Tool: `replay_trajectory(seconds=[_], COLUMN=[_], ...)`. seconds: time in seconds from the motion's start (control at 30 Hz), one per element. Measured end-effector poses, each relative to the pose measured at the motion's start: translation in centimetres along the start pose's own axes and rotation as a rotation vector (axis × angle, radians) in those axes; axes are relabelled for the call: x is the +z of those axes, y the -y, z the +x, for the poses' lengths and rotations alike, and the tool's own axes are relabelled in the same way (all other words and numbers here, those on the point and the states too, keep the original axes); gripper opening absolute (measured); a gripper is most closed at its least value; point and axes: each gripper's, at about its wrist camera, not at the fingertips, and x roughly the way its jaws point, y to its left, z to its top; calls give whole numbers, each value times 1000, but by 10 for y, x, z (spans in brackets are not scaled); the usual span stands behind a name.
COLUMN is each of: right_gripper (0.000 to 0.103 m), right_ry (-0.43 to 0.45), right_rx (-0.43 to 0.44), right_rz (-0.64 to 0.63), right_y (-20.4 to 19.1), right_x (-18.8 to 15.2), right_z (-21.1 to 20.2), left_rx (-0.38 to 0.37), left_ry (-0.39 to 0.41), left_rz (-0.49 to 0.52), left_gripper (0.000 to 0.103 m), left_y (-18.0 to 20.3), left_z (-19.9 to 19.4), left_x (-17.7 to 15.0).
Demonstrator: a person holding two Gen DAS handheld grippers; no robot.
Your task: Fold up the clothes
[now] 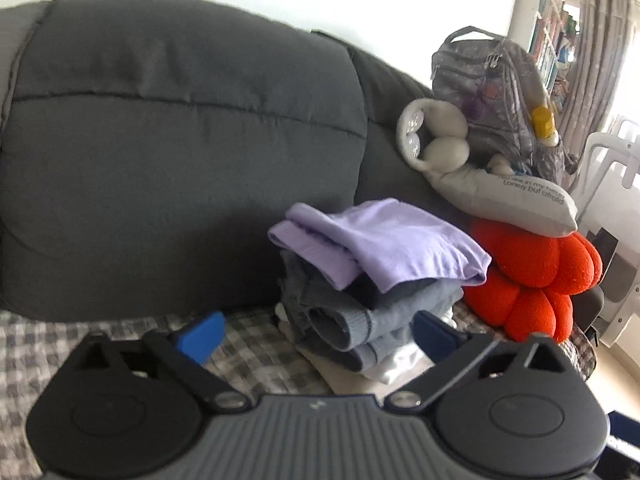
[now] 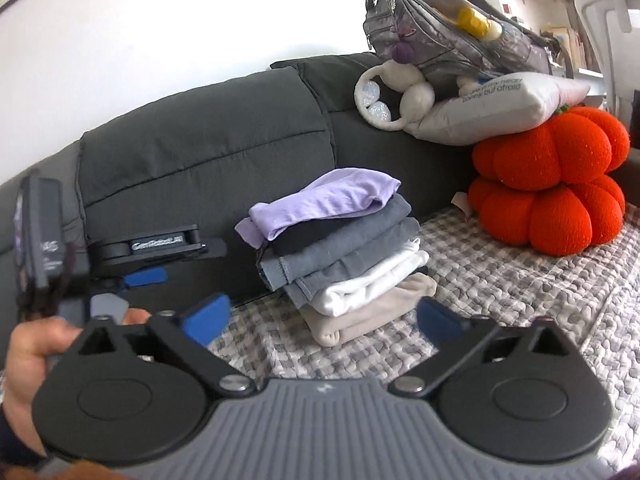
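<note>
A stack of folded clothes (image 1: 360, 292) sits on the checkered sofa cover, against the dark backrest. A lilac garment (image 2: 328, 200) lies on top, with grey, white and beige pieces under it. My left gripper (image 1: 316, 336) is open, its blue pads (image 1: 200, 338) standing wide just in front of the stack without touching it. My right gripper (image 2: 323, 319) is open too, a little before the beige bottom piece (image 2: 360, 316), with nothing between its pads. In the right wrist view the left gripper (image 2: 160, 260) shows at the left, held by a hand (image 2: 28, 360).
A dark grey sofa backrest (image 1: 180, 160) rises behind the stack. To the right stand two orange pumpkin cushions (image 2: 548, 184), with a white lettered pillow (image 2: 500, 108), white earmuffs (image 2: 384, 96) and a silvery backpack (image 2: 440, 32) piled above. The checkered cover (image 2: 520, 288) spreads in front.
</note>
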Motion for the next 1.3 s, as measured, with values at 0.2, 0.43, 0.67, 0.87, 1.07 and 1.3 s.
replay_trajectory(seconds=[0.2,0.43,0.67,0.87,1.07,1.3], right_gripper=[103,103,103,103,103,103], right_ry=[43,79,7,52,58,67], right_rx=[-58,-127,-165,-175,-179,-185], right_rz=[29,88,131,108,61,42], right_y=[-25,-29,-4,-6,-11,-14], right_x=[25,-1,-48,-47,-46,-45], right_z=[26,69,95,80,79,75], left_rx=[1,-8,44,66,30,22], left_ry=[-19,-28,6,21,8,0], left_rz=[73,123,148,182,219,256], left_gripper=[102,102,102,103,102,102], left_y=[-12,-22,-24,-18,-7,4], left_z=[13,32,32,27,25,24], left_x=[-4,-19,-21,-21,-26,-32])
